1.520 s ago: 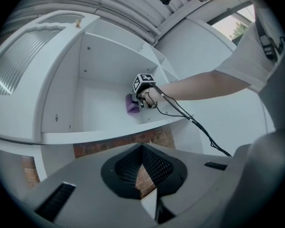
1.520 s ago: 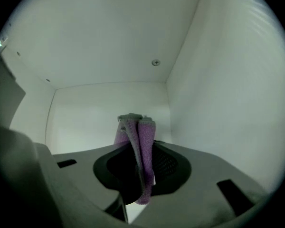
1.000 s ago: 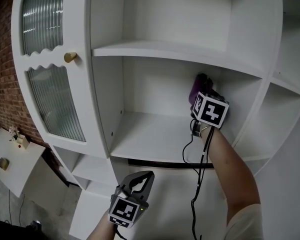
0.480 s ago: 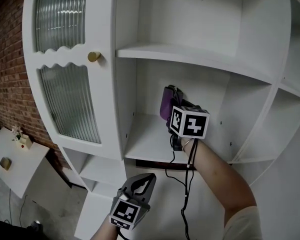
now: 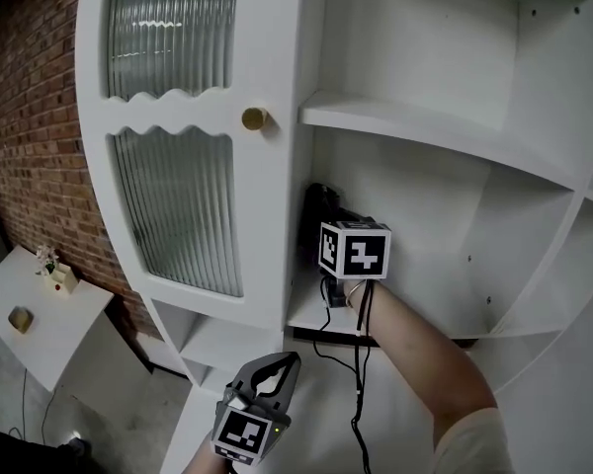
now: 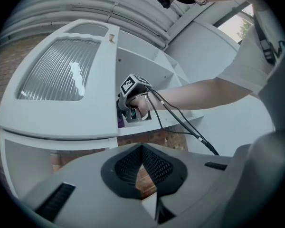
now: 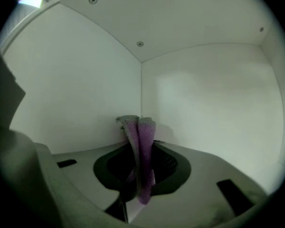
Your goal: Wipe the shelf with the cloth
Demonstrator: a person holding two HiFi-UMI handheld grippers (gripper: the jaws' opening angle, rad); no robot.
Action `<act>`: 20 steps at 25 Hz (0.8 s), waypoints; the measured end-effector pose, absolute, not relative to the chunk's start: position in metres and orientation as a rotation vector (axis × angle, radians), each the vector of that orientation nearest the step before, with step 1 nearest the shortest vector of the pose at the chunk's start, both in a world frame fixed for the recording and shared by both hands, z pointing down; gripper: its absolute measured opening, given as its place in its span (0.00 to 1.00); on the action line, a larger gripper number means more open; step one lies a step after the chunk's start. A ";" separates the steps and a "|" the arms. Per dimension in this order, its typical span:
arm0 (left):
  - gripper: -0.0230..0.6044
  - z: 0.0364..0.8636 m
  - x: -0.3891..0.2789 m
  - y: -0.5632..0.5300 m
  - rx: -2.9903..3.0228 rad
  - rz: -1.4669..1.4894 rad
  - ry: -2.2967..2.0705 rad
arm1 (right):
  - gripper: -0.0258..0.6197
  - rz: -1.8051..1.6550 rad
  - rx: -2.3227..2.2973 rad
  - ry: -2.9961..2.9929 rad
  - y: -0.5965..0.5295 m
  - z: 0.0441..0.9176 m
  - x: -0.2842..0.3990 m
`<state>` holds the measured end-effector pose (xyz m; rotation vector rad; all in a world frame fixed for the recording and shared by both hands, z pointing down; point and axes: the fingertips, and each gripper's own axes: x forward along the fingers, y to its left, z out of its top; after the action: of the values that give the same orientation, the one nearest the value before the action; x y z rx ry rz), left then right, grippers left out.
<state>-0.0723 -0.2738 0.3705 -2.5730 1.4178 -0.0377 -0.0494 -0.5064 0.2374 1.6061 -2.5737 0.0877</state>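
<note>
- brick wall (image 5: 35,117) fills the left edge of the head view, with a small white table (image 5: 30,329) at lower left.
- right of it, the white cabinet door (image 5: 193,166) has ribbed glass panes and a brass knob (image 5: 254,118) near its right edge.
- left gripper (image 5: 289,361) hangs low at bottom centre, below the shelf and well apart from it; its jaws are together with nothing between them.
- right gripper (image 5: 328,213) reaches into the open compartment just right of the door, at its far left side; its marker cube (image 5: 355,250) faces the camera.
- its jaws are clamped on the purple cloth (image 7: 141,151), which stands upright between them, close to the compartment's back corner; whether it touches a wall cannot be told.
- the shelf (image 5: 311,316) lies under that gripper, with another board (image 5: 445,131) above at upper right.
</note>
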 end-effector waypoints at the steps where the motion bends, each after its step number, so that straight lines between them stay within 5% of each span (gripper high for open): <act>1: 0.06 0.373 -0.075 -0.273 -2.558 -0.054 1.419 | 0.17 0.099 1.614 -2.568 -0.510 0.239 -0.051; 20: 0.06 0.377 -0.084 -0.278 -2.560 -0.047 1.460 | 0.18 0.178 1.621 -2.527 -0.547 0.247 -0.013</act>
<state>-0.0842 -0.2776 0.3769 -2.5599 1.4605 -0.0471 -0.0129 -0.5467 0.2474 1.6213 -2.5269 0.1777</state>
